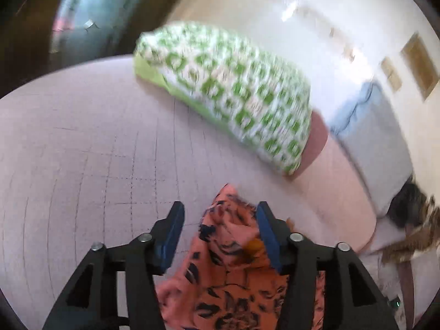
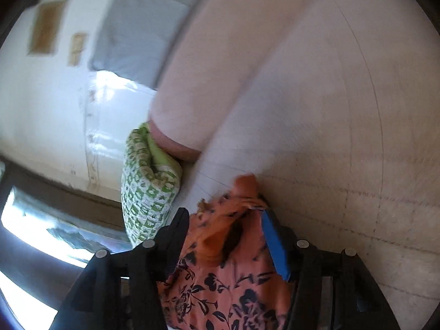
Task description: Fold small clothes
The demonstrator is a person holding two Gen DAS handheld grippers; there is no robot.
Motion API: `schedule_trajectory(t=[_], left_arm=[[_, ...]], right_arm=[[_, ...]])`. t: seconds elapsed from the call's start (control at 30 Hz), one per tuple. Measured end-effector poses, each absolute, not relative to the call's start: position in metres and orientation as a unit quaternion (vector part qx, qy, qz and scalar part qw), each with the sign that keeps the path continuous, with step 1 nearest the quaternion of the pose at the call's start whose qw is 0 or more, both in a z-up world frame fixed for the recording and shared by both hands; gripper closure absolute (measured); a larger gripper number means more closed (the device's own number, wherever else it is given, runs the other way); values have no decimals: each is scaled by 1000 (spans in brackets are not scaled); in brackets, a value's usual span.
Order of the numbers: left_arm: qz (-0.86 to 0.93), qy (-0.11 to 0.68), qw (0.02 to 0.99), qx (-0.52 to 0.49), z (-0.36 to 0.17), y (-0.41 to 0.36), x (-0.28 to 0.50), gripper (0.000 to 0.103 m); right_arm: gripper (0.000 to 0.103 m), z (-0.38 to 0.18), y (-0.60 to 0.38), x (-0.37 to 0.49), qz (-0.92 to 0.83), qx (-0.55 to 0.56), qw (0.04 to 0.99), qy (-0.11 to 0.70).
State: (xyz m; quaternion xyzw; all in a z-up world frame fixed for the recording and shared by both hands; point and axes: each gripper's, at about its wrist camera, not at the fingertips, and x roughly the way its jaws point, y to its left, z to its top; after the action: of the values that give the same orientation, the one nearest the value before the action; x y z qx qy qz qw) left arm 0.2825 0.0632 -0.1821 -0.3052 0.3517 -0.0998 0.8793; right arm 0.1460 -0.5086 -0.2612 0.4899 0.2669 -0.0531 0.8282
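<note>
Left tool stands apart, orange flowered cloth loose between its blue pads, brushing one. Right tool is apart too, the same cloth bunched between its pads. Beyond, the pink bed and a green-checked pillow.

On the bed, a pillow lies at twelve o'clock from the left tongs. A bolster lies behind it toward two o'clock. The garment lies between both tongs' jaws, the right tongs included.
</note>
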Motion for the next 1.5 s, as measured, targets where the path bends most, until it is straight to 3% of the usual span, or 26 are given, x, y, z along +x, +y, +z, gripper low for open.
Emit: schedule_trajectory(t=[0.2, 0.3, 0.33, 0.43, 0.6, 0.73, 0.83, 1.03, 1.4, 1.43, 1.47, 1.5], left_arm=[[-132, 387, 872, -267, -202, 15, 256, 41], [-152, 429, 860, -232, -222, -8, 260, 41], [-152, 430, 860, -228, -226, -11, 261, 41], [-149, 429, 864, -215, -231, -13, 271, 41], [-156, 428, 855, -249, -228, -3, 285, 41], [-119, 408, 856, -295, -223, 27, 291, 41], [-96, 420, 844, -319, -228, 43, 295, 41], [-48, 487, 816, -307, -255, 49, 299, 41], [-77, 490, 830, -257, -251, 46, 298, 42], [-79, 487, 832, -253, -250, 48, 298, 47], [-80, 484, 835, -249, -248, 48, 298, 51], [-82, 480, 839, -243, -246, 47, 299, 51]], right_arm=[[45, -247, -422, 176, -7, 365, 860, 357], [55, -259, -380, 205, 6, 299, 861, 411], [65, -266, -370, 217, 18, 290, 853, 433], [67, -292, -357, 252, 4, 283, 827, 486], [69, -304, -405, 303, -127, 308, 824, 457], [65, -278, -403, 313, -133, 315, 839, 423], [36, -257, -353, 323, -34, 298, 851, 432], [36, -250, -244, 355, 91, 261, 831, 483], [35, -242, -125, 399, 137, 111, 868, 463], [41, -247, -117, 405, 129, 93, 867, 472], [78, -251, -115, 413, 108, 69, 867, 482], [92, -258, -114, 422, 76, 47, 866, 492]])
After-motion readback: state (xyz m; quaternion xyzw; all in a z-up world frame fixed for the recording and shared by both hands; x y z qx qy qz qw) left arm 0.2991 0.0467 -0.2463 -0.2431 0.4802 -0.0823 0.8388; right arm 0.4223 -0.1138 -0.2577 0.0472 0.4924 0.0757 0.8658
